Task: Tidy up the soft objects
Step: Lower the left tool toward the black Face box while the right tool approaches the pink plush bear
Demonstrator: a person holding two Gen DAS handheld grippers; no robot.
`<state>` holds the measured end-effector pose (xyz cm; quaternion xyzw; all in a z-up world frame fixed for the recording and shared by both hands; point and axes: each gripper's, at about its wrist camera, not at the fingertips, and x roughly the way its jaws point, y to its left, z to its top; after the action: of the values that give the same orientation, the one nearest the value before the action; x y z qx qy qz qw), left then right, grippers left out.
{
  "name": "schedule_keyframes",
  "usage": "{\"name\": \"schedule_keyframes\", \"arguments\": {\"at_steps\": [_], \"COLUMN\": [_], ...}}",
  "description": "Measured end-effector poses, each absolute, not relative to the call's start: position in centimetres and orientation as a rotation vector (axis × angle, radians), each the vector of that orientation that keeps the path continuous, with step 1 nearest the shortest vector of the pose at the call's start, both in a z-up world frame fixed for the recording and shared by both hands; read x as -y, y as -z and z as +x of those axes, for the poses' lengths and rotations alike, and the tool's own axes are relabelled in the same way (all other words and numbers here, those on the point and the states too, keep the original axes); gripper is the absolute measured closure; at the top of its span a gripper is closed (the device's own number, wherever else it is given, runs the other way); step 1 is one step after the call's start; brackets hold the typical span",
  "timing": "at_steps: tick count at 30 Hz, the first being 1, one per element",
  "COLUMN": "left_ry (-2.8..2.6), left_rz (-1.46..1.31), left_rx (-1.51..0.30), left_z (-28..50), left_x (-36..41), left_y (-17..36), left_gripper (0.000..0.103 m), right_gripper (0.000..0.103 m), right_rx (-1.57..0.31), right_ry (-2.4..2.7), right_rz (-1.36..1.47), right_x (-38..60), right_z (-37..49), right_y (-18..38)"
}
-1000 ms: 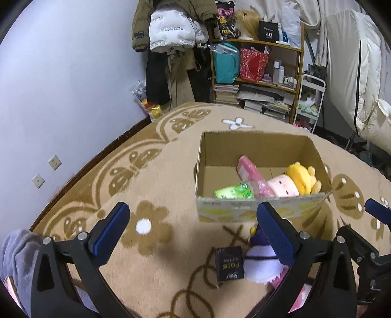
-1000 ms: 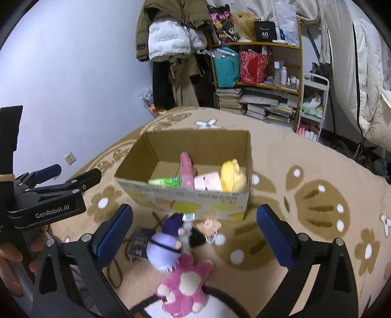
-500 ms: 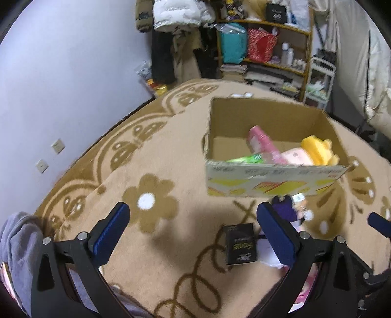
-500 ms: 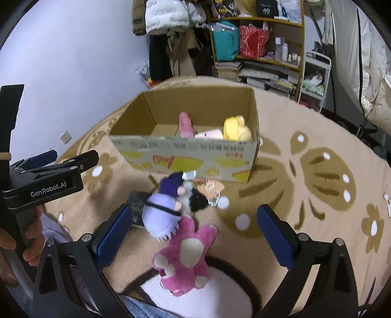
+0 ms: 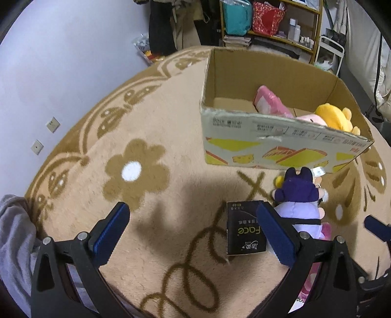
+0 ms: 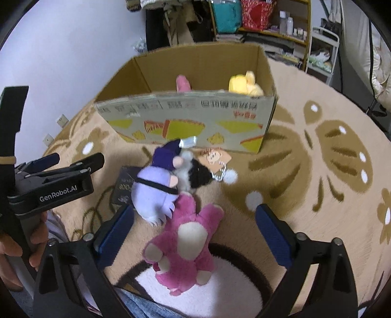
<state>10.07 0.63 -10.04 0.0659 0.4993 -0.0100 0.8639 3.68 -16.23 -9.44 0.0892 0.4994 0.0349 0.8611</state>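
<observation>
An open cardboard box [image 5: 268, 144] [image 6: 195, 119] stands on the rug and holds a pink packet [image 5: 268, 104] and a yellow plush [image 5: 334, 117] [image 6: 245, 84]. In front of it lie a purple plush [image 6: 156, 188] [image 5: 297, 195], a small black-and-white plush [image 6: 195, 175] and a pink bear plush [image 6: 188, 242]. A black "Face" pack [image 5: 244, 227] lies beside the purple plush. My left gripper [image 5: 193, 236] is open and empty above the rug, just left of the pack. My right gripper [image 6: 194, 228] is open, low over the pink bear, which lies between its fingers.
A beige rug with brown flowers [image 5: 136, 171] covers the floor. A white wall [image 5: 61, 61] runs along the left. Shelves with bags and bottles [image 5: 268, 22] and hanging coats stand behind the box. Grey cloth [image 5: 14, 239] lies at the left edge.
Both grippers have moved forward and down toward the rug. The box and plush toys loom larger. The pink bear now lies between my right fingers.
</observation>
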Motion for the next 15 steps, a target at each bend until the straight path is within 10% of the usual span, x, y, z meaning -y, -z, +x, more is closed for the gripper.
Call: {"name": "schedule_keyframes", "arguments": {"at_steps": [15], "left_ry": [0.039], "left_rz": [0.135], "left_rx": [-1.137], "left_z": [11.7], "left_x": [0.4], "left_y": [13.1], "left_gripper": [0.0], "right_gripper": [0.019], "right_rx": [-1.226], "right_ry": [-0.087], "right_rz": [0.226], "right_x": [15.8], "right_z": [5.2], "right_y": [13.7]}}
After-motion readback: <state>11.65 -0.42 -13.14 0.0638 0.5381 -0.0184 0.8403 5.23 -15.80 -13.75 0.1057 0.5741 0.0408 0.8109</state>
